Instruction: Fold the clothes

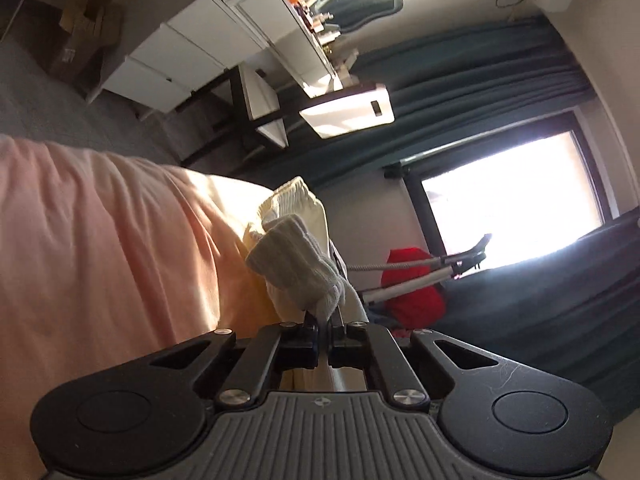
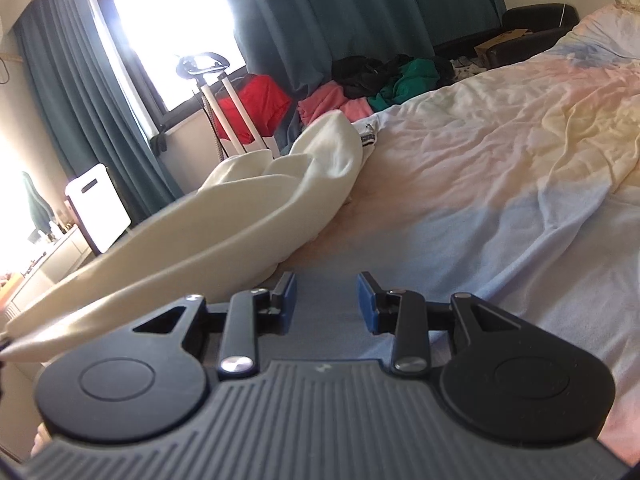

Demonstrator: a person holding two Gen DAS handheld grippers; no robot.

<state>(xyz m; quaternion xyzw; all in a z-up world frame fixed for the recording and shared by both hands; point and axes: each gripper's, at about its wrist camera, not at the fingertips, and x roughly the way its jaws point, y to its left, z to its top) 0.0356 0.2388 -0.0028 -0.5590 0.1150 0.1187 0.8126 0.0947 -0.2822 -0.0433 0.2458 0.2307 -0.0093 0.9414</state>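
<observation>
L gripper [image 1: 323, 320] clamped on cream ribbed-knit garment [image 2: 224, 216]; R gripper [image 2: 327, 300] apart, empty over pastel bedsheet [image 2: 500, 168]. Advice: R grab free hem, pull taut w/ L before folding.

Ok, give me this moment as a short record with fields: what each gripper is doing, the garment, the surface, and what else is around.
left gripper: shut on the cream garment, ribbed edge bunched at the fingertips
right gripper: open, holding nothing, over the bedsheet
cream garment: lifted at one end, the rest trailing onto the bed
surface: wrinkled pastel bedsheet
beyond the bed: clothes pile, red bag, teal curtains, bright window
fold state: not yet folded
</observation>
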